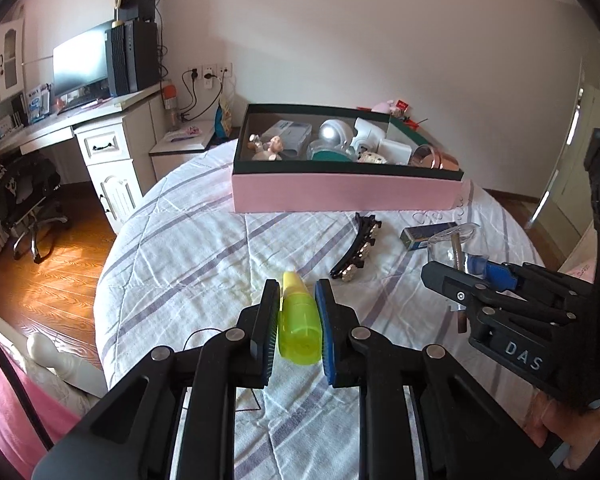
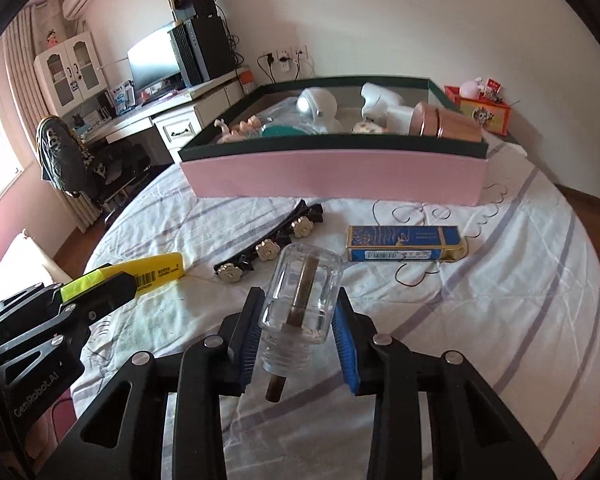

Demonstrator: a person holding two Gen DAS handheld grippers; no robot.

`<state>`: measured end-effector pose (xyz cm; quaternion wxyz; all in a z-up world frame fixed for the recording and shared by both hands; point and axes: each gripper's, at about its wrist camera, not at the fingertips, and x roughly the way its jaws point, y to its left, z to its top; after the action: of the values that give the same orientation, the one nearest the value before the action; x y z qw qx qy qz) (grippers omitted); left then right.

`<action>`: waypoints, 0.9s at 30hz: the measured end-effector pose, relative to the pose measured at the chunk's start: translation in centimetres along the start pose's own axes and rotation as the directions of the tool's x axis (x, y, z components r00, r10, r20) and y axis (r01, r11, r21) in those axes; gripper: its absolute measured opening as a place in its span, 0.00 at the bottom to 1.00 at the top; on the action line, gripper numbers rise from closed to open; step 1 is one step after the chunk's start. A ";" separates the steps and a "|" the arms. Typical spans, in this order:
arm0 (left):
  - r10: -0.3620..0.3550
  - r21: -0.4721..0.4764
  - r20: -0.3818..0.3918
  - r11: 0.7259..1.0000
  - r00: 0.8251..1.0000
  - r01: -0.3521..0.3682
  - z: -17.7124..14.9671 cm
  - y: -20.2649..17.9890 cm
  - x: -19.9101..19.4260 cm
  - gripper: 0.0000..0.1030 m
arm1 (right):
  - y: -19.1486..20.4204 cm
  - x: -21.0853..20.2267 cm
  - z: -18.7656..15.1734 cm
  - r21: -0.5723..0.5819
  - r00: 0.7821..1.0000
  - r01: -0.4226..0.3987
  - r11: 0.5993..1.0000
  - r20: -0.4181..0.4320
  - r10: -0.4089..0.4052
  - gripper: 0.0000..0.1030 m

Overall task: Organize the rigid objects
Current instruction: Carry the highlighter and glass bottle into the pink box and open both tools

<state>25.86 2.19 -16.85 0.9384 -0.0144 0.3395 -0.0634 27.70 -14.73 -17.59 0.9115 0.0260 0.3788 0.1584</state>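
Left-wrist view looks along a quilted white bedspread with lilac stripes point(image 1: 172, 264) toward a long pink cardboard box with a dark green rim point(image 1: 346, 194), which stands at the far side of the bed and holds a silver ball, white gadgets, small figurines and a copper-coloured tin. The left gripper point(image 1: 297, 314) reaches forward, level and low over the spread, its blue-padded jaws clamped on either side of a translucent yellow-green plastic tube point(image 1: 298, 324). The tube lies lengthwise between the fingers, its paler narrow end pointing toward the box. The right gripper point(image 2: 296, 328) comes in beside it from the right, likewise low and aimed at the box, and its jaws are closed on a clear glass jar point(image 2: 302, 300) with a threaded neck, tilted so the neck faces the camera; a brown stick runs through the jar and pokes out of its mouth. Ahead of both grippers, on the spread, lie a blue and gold rectangular carton point(image 2: 406, 243) and a black hair clip with gold flowers point(image 2: 268, 246), just apart from each other.
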 end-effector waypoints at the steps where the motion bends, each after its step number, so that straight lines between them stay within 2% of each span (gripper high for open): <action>1: 0.000 -0.001 0.021 1.000 1.000 0.001 0.2 -0.2 -0.7 0.18 | 0.5 -1.4 -0.1 -0.014 0.999 0.004 1.000 0.034 -0.004 0.33; 4: -0.023 0.014 0.041 1.000 0.999 0.022 0.3 -1.1 -1.9 0.17 | 1.8 -5.2 -0.1 -0.050 0.992 0.020 0.999 0.129 -0.014 0.33; 10: -0.093 -0.045 0.048 0.994 0.994 0.096 -0.7 -0.4 -3.4 0.17 | 1.8 -8.8 -0.7 -0.053 0.980 0.042 0.998 0.195 -0.031 0.33; 16: -0.060 -0.033 0.118 0.997 0.991 0.065 0.1 -1.3 -6.4 0.17 | 1.7 -10.3 -1.2 -0.045 0.976 0.024 0.999 0.217 -0.013 0.33; 23: -0.041 0.042 0.254 0.999 0.966 0.031 1.8 -4.2 -10.9 0.17 | 3.1 -13.4 -0.7 -0.084 0.954 0.031 0.996 0.300 -0.004 0.33; 27: -0.039 0.066 0.269 0.998 0.962 0.022 2.5 -5.1 -11.2 0.17 | 3.3 -14.4 -0.1 -0.087 0.944 0.037 0.995 0.331 -0.006 0.33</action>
<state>18.39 -1.51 -7.48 0.9748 0.0013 0.2057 -0.0858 17.16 -16.07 -7.27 0.9639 0.0058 0.2133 0.1591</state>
